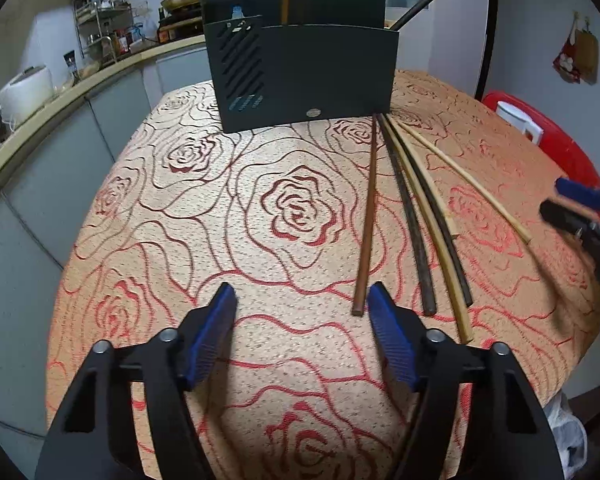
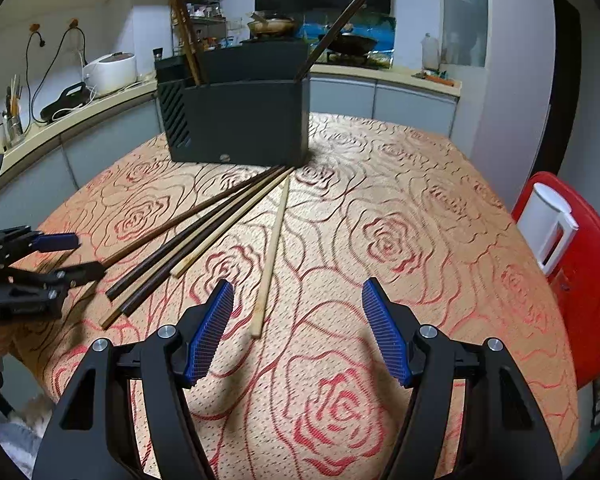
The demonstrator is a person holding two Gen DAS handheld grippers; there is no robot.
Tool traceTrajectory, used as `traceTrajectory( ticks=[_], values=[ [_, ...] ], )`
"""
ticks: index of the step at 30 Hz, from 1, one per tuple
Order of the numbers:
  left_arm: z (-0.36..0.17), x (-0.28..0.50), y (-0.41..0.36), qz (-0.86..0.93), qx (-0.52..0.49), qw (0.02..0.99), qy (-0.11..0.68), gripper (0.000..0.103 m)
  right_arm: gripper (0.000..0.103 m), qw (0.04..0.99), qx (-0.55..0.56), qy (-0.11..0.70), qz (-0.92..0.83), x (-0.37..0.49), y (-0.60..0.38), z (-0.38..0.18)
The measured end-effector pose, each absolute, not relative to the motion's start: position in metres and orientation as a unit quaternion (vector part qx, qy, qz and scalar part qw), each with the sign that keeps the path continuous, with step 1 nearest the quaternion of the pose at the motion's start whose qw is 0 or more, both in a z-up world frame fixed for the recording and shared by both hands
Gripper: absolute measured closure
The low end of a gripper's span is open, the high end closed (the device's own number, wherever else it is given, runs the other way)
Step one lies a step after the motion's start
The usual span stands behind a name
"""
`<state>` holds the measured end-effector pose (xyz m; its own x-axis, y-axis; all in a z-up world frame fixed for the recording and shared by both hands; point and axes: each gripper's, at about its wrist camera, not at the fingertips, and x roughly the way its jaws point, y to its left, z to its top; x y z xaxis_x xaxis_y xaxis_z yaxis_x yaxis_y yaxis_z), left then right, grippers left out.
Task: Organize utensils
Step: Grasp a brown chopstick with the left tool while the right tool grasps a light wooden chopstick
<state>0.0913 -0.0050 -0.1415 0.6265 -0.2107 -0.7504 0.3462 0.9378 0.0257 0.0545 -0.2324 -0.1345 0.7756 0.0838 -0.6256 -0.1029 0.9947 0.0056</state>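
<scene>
Several chopsticks lie fanned on the rose-patterned tablecloth (image 1: 292, 208), their far tips near the black utensil holder (image 1: 304, 76): a reddish-brown one (image 1: 367, 224), dark ones (image 1: 410, 224) and pale bamboo ones (image 1: 470, 184). The holder (image 2: 240, 120) has a brown pair (image 2: 184, 28) and a dark chopstick (image 2: 332, 32) standing in it. My left gripper (image 1: 302, 300) is open and empty, low over the cloth just left of the reddish-brown chopstick's near end. My right gripper (image 2: 298, 298) is open and empty, with a pale chopstick (image 2: 271, 248) lying near its left finger.
A red chair (image 2: 588, 272) with a white container (image 2: 548, 224) on it stands at the table's right edge. A kitchen counter (image 2: 80, 108) with a rice cooker (image 2: 110, 70) and stove runs behind. Each gripper shows in the other's view: the right one (image 1: 580, 208), the left one (image 2: 40, 260).
</scene>
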Motion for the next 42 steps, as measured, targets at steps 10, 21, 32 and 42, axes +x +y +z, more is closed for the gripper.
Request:
traceTrajectory(
  ticks=[10, 21, 32, 42],
  values=[
    [-0.142, 0.090, -0.013, -0.186, 0.074, 0.899, 0.390, 0.062, 0.060, 0.928, -0.023, 0.363, 0.075, 0.060, -0.217, -0.158],
    [-0.142, 0.090, -0.013, -0.210, 0.057, 0.898, 0.383, 0.088, 0.081, 0.931, -0.010, 0.355, 0.081, 0.065, -0.217, -0.158],
    [-0.140, 0.086, -0.013, -0.218, 0.060, 0.897, 0.381, 0.095, 0.094, 0.930, -0.016, 0.357, 0.084, 0.066, -0.215, -0.157],
    [-0.096, 0.071, -0.004, -0.213, 0.069, 0.917, 0.329, 0.096, 0.095, 0.937, 0.013, 0.342, 0.076, 0.056, -0.232, -0.133]
  ],
)
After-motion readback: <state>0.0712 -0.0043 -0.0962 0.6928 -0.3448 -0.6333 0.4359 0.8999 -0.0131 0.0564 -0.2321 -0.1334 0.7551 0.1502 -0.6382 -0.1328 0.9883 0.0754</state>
